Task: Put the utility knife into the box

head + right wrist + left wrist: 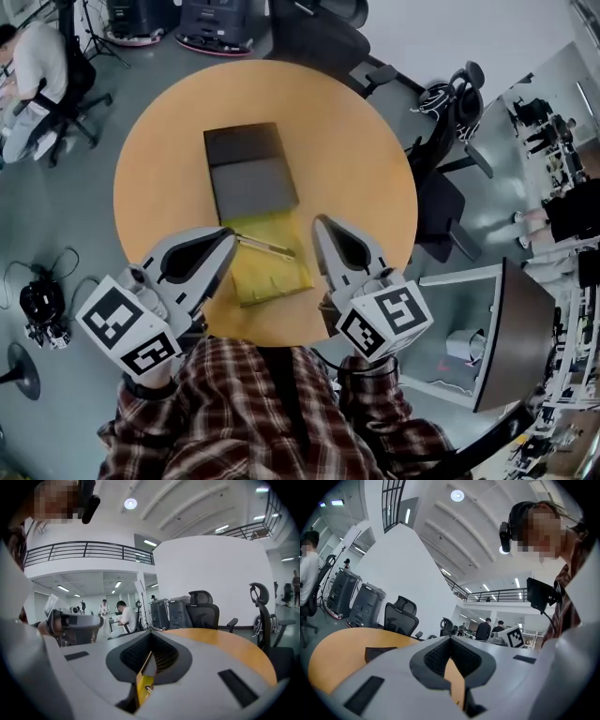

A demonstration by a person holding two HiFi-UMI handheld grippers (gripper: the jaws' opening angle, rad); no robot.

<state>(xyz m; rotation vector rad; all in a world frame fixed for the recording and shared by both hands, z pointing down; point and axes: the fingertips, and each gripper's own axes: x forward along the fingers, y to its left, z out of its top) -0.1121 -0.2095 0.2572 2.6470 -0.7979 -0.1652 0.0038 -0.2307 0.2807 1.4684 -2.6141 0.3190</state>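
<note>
Grey jaws of the right gripper are pressed together on nothing; the left gripper is closed too. Between them the utility knife, a slim pale bar, lies across a yellow pack on the round table, just beside the dark-grey box.

A flat dark box, black in its far half and grey in its near half, is seen at the middle of the round table. A slim, pale utility knife is laid aslant on a yellow packet, just beside the box's near edge.
</note>
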